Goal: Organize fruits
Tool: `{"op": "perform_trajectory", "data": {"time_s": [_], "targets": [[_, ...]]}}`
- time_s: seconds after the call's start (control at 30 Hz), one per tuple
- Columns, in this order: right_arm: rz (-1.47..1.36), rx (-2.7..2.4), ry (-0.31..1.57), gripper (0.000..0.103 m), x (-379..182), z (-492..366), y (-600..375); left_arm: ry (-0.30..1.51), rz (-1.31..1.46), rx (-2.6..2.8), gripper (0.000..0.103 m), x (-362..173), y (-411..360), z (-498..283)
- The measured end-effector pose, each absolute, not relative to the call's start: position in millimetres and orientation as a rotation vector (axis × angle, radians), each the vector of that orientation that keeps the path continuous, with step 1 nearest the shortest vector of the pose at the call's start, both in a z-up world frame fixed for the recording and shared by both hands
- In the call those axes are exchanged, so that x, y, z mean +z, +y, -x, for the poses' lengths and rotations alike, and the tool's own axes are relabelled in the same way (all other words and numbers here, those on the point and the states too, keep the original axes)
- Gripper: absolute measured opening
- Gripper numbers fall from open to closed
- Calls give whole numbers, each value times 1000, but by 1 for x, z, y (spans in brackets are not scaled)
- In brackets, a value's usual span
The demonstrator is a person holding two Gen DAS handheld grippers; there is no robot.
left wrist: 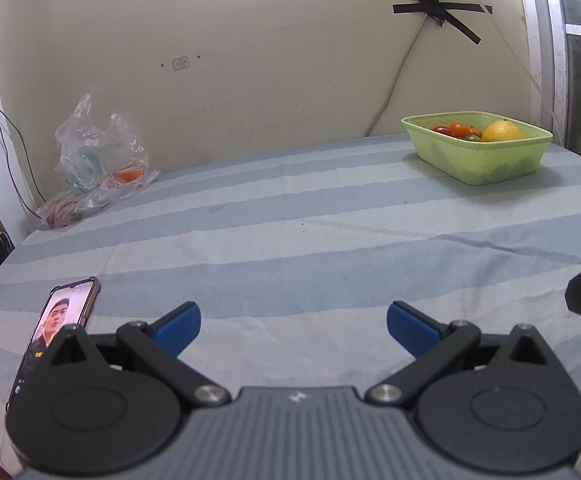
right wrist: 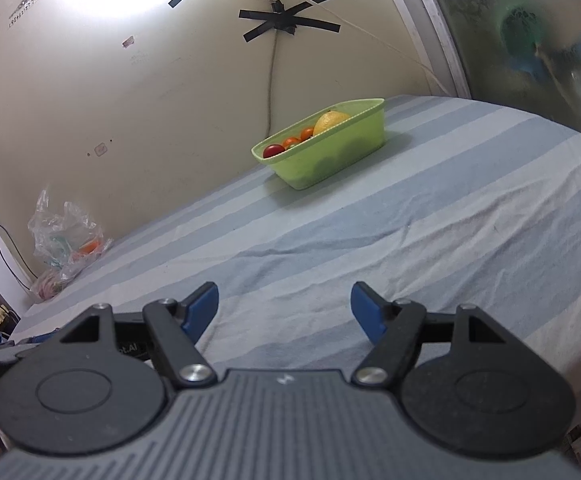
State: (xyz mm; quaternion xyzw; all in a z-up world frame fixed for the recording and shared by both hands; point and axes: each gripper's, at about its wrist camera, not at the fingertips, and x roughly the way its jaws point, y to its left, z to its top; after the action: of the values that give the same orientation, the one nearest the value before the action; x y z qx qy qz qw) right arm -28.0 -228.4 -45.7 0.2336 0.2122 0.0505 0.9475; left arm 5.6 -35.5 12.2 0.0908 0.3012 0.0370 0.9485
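The left gripper (left wrist: 293,326) hangs tilted downward, its blue-padded fingers (left wrist: 178,330) spread wide with nothing between them. The right gripper (right wrist: 284,312) also tilts downward, jaws parted and empty; its dark edge shows at three o'clock in the left view.

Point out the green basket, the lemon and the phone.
green basket (left wrist: 478,160), left wrist view, front wall.
lemon (left wrist: 502,131), left wrist view, visible top.
phone (left wrist: 62,312), left wrist view, screen.
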Motion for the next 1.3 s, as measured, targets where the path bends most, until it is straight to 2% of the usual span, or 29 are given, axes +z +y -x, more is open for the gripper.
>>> {"op": "perform_trajectory", "data": {"time_s": [1.3], "targets": [[-486,95,431,76,-46,30,-230,648,-167,45,103,11,-42,-4]]}}
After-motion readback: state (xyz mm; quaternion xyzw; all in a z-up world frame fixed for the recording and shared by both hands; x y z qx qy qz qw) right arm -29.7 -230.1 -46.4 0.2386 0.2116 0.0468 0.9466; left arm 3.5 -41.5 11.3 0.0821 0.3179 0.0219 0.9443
